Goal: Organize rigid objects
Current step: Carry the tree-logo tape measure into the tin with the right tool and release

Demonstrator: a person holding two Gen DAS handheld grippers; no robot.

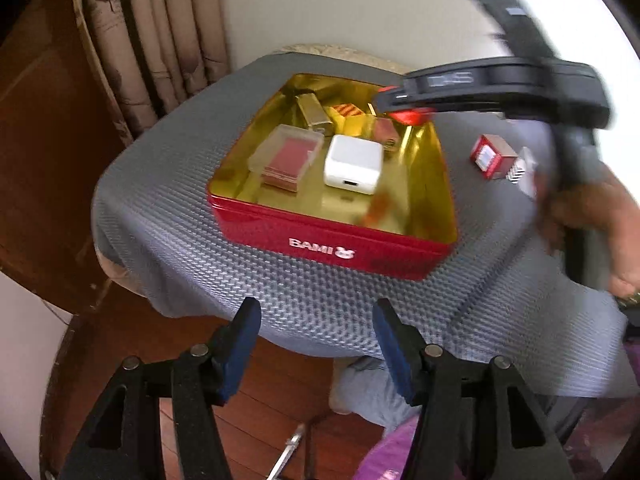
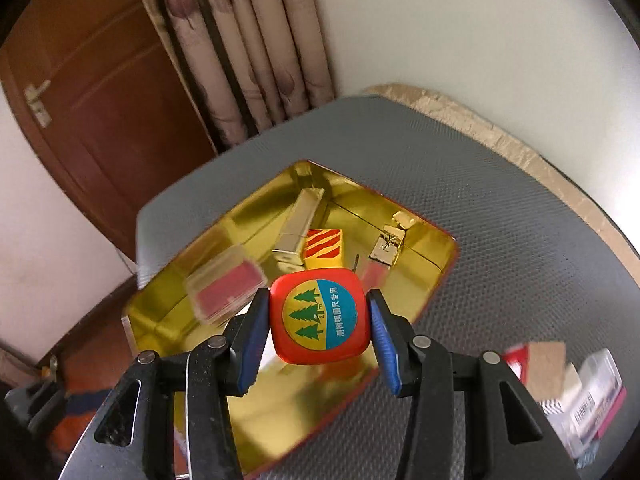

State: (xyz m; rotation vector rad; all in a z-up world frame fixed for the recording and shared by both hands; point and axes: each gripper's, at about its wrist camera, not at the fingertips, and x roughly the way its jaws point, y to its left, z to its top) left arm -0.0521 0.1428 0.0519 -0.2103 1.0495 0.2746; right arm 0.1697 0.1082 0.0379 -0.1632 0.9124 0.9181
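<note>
The right tool [image 2: 318, 316] is gripping a rounded red plastic tape measure [image 2: 319, 315] above the glossy gold-lined red tin [image 1: 332, 240] on the gray textured counter [image 1: 168, 216]. The left tool [image 1: 316, 344] is hanging wide apart, empty, off the counter's near edge.

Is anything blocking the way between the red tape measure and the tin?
Nothing visible. The right gripper holds the tape measure over the open tin, which has no lid and bare floor at its near side.
</note>
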